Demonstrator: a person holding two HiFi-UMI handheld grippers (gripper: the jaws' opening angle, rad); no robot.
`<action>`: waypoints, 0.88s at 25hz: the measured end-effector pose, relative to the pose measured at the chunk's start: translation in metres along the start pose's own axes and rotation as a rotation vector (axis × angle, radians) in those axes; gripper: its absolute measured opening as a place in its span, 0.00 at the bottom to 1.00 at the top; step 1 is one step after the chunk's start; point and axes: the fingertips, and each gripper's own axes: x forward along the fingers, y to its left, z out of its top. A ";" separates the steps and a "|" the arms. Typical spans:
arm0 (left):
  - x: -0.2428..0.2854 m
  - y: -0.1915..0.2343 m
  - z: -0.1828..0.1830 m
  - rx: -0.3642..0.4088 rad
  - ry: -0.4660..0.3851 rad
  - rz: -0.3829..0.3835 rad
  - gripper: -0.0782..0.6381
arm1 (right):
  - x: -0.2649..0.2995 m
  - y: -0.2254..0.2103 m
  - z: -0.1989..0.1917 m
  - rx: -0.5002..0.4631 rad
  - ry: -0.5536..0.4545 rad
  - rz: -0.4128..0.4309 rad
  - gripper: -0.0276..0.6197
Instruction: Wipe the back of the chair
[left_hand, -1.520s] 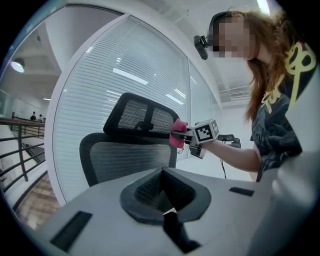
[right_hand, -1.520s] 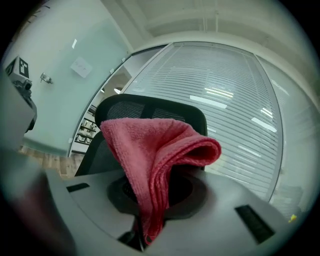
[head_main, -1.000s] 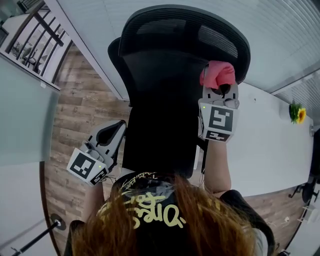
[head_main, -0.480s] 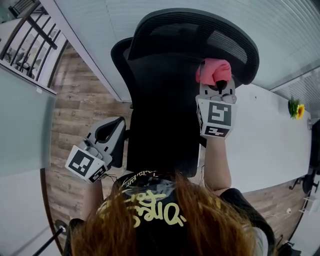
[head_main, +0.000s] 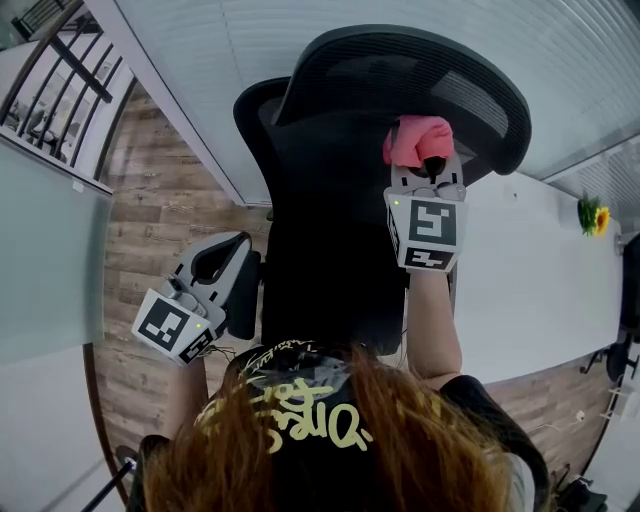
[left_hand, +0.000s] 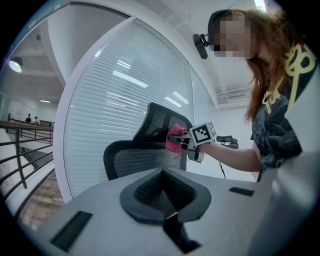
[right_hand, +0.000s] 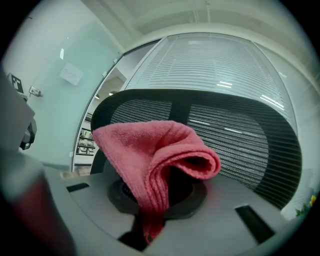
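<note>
A black mesh office chair (head_main: 335, 210) stands in front of me, its curved upper back (head_main: 420, 70) toward the blinds. My right gripper (head_main: 428, 168) is shut on a folded pink cloth (head_main: 415, 140), which is held against the right side of the upper back. In the right gripper view the cloth (right_hand: 155, 155) bulges over the jaws with the mesh back (right_hand: 240, 140) just behind it. My left gripper (head_main: 222, 262) hangs low at the chair's left side, shut and holding nothing. Its own view shows the chair (left_hand: 135, 155) and the cloth (left_hand: 175, 140) from the side.
A long white table (head_main: 540, 270) runs along the right, with a small sunflower plant (head_main: 596, 225) at its far end. A glass wall with white blinds (head_main: 250, 40) stands behind the chair. Wood floor (head_main: 150, 220) and a railing (head_main: 60, 70) lie to the left.
My right gripper has slid the pink cloth a little leftward across the chair's upper back. The left gripper has stayed at the chair's side.
</note>
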 end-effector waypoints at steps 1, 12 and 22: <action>-0.001 0.001 0.000 -0.001 -0.001 0.000 0.10 | 0.001 0.002 0.001 0.003 -0.001 0.002 0.13; -0.018 0.020 -0.007 -0.011 0.006 0.016 0.10 | 0.015 0.036 0.009 0.032 0.007 0.022 0.13; -0.033 0.032 -0.006 -0.013 -0.010 0.023 0.10 | 0.023 0.054 0.013 0.043 0.037 0.012 0.13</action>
